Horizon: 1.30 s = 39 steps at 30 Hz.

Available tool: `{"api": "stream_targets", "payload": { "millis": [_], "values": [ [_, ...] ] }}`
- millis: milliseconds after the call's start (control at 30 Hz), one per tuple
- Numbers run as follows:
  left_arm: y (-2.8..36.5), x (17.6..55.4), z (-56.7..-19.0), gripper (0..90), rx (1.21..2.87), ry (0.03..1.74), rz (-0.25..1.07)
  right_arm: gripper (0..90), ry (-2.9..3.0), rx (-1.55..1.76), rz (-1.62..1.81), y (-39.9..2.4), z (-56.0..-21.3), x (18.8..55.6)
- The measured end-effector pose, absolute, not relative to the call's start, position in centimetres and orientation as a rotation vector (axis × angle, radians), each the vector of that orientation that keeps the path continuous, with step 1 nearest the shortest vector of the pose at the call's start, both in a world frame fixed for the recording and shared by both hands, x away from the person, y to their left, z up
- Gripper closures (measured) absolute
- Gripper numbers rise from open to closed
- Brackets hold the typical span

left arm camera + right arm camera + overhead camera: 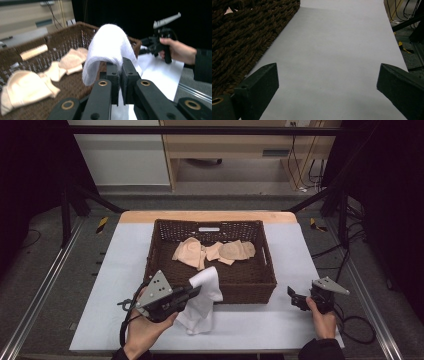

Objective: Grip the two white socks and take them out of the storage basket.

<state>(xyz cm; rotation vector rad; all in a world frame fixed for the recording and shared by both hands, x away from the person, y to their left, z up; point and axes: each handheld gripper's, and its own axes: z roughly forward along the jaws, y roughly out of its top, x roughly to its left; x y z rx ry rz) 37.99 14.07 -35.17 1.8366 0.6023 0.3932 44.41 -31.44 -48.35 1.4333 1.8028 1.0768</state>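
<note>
A white cloth point(206, 296) hangs from my left gripper point(198, 290), which is shut on it at the near edge of the brown wicker basket point(248, 290). In the left gripper view the white cloth point(110, 42) drapes over the closed jaws of my left gripper point(120, 62), above the basket point(65, 37). The cloth's lower end trails onto the table in front of the basket. Several beige cloths point(192, 252) lie inside the basket. My right gripper point(292, 295) rests low at the basket's right front corner. In its own view my right gripper point(327, 75) stands open over bare sheet.
A pale sheet point(125, 270) covers the table, with bare room left and right of the basket. The basket wall point(242, 37) runs close along the right gripper's left side. Black frame rails and cables point(357, 327) lie around the table.
</note>
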Motion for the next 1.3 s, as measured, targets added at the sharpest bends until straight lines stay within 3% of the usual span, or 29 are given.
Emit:
{"api": "stream_targets", "payload": {
  "millis": [833,1033,1300],
  "values": [
    [13.6,39.8,-45.2,82.0,2.096,0.772,0.3,4.2,1.802,1.431,1.077,-31.4,-48.3,44.4],
    [14.0,39.5,-45.4,58.7,2.065,0.788,0.293,4.2,1.802,1.429,1.078,-31.4,-48.3,44.4],
    [16.6,38.7,-44.1,40.4,1.961,0.837,0.385,4.2,1.8,1.434,1.085,-31.4,-48.3,44.3]
  ]
}}
